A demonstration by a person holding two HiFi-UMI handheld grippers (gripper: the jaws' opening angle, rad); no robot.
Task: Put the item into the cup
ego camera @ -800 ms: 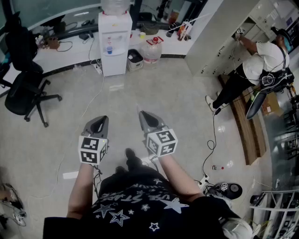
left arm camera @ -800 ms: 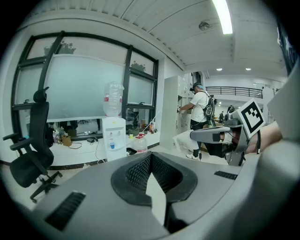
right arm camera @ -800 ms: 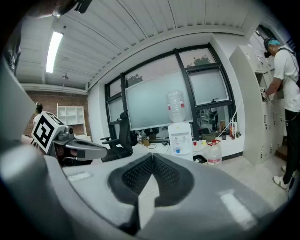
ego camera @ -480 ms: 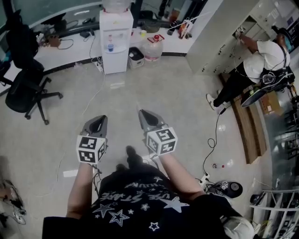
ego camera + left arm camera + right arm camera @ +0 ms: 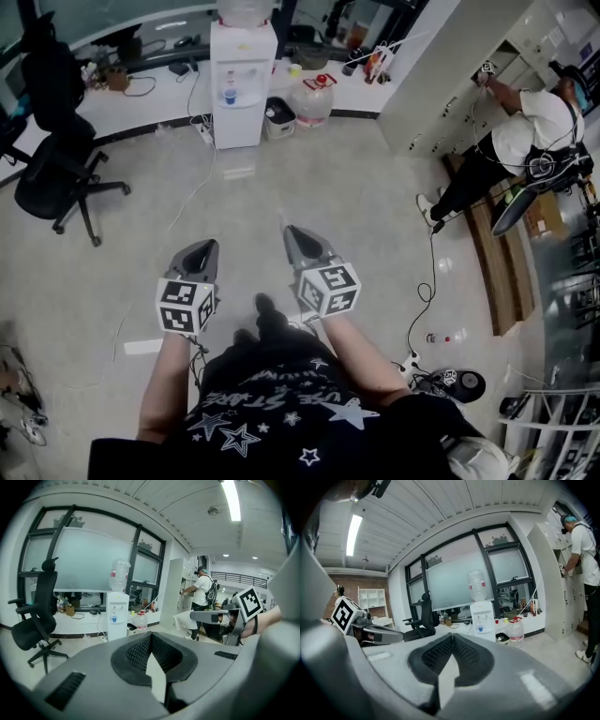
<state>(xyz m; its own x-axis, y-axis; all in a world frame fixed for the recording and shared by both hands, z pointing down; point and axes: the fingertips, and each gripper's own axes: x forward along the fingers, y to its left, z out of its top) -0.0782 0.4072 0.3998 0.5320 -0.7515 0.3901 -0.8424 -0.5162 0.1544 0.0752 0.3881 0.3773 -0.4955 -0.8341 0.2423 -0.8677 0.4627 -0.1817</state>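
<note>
I stand on a grey office floor with both grippers held out at waist height. My left gripper (image 5: pixel 206 246) is shut and empty, its marker cube near my wrist. My right gripper (image 5: pixel 290 231) is also shut, with nothing between its jaws. In the left gripper view the left gripper (image 5: pixel 150 635) has its jaws meeting at the tip, and the right gripper (image 5: pixel 219 616) shows at the right. In the right gripper view the right gripper (image 5: pixel 452 636) is closed the same way, and the left gripper (image 5: pixel 377 634) shows at the left. I cannot make out a cup or an item in any view.
A white water dispenser (image 5: pixel 241 84) stands ahead by the window ledge, with a water jug (image 5: pixel 314 101) to its right. A black office chair (image 5: pixel 56 169) is at the left. A person (image 5: pixel 511 141) works at lockers on the right, near a wooden bench (image 5: pixel 497 262) and floor cables (image 5: pixel 427 281).
Both grippers sit slightly lower in the head view, and the room has shifted a little as my head moved. Their jaws stay shut.
</note>
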